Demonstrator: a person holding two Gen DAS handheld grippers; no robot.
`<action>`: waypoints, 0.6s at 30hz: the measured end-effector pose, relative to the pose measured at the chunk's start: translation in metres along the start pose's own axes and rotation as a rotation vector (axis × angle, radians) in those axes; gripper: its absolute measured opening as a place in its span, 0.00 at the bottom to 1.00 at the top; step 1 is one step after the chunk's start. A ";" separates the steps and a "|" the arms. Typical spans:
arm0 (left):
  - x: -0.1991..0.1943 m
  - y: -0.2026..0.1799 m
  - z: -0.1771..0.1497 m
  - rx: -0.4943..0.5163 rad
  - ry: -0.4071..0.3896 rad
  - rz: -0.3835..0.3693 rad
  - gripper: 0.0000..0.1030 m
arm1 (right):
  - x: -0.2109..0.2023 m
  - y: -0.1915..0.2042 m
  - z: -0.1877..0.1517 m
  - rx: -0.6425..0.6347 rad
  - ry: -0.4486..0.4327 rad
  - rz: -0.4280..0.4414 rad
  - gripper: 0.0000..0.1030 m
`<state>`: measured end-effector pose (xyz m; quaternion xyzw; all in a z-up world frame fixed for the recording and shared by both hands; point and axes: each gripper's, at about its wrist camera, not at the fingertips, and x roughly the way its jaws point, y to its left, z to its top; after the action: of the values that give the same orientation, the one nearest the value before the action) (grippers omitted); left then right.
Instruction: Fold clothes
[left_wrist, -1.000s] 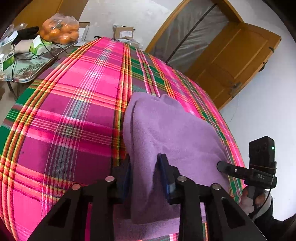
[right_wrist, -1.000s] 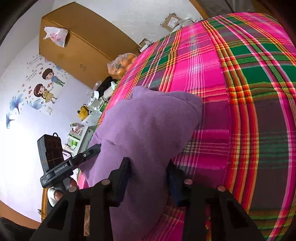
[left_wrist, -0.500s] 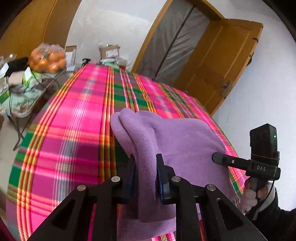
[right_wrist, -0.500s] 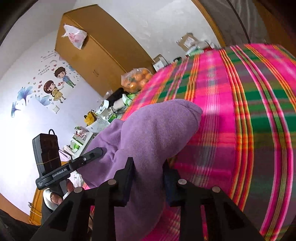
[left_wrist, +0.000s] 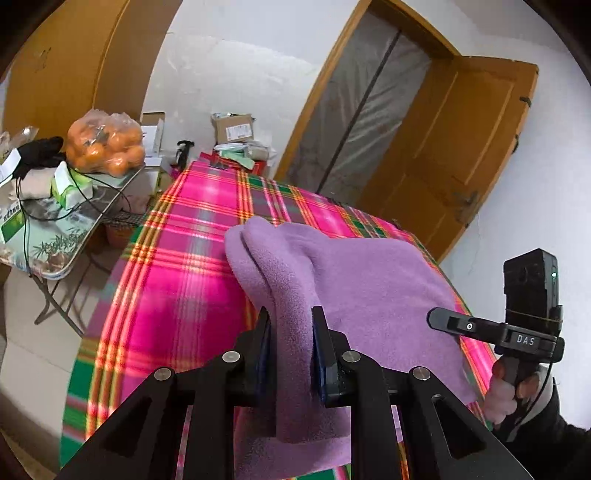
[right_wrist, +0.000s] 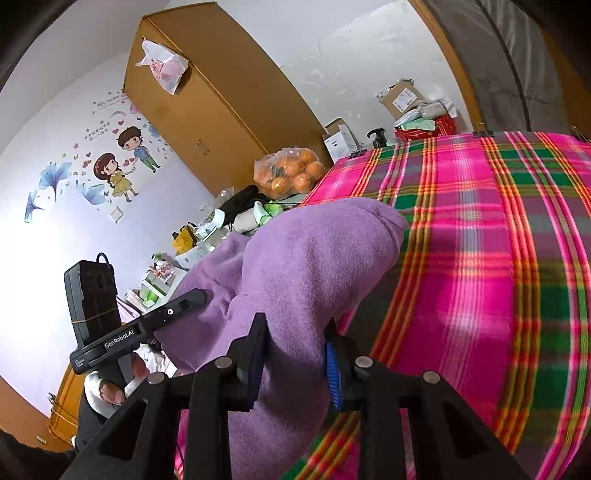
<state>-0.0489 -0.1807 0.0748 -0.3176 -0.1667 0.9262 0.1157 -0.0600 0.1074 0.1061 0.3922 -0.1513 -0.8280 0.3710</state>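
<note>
While the purple cloth (left_wrist: 354, 280) hung doubled above the plaid bedspread (left_wrist: 177, 295), the left gripper (left_wrist: 290, 347) and right gripper (right_wrist: 295, 354) were each clamped on a bunched edge of it. Doing this fold well probably meant keeping both grips level and the span taut (slack would skew the crease), then lowering evenly.

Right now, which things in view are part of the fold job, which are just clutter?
In the job:
purple fleece garment
left gripper, shut on it
right gripper, shut on it
plaid cloth under it

Lying about:
bag of oranges
cardboard box
side table
wardrobe
</note>
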 end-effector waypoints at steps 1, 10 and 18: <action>0.005 0.004 0.004 -0.002 0.004 0.006 0.20 | 0.008 -0.002 0.006 -0.003 0.007 -0.003 0.28; 0.050 0.044 0.041 -0.004 0.020 0.037 0.20 | 0.070 -0.023 0.046 0.004 0.044 -0.022 0.28; 0.089 0.084 0.067 -0.037 0.014 0.040 0.20 | 0.123 -0.050 0.079 0.019 0.053 -0.039 0.29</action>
<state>-0.1686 -0.2451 0.0431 -0.3295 -0.1768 0.9228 0.0926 -0.1966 0.0479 0.0636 0.4202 -0.1414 -0.8232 0.3547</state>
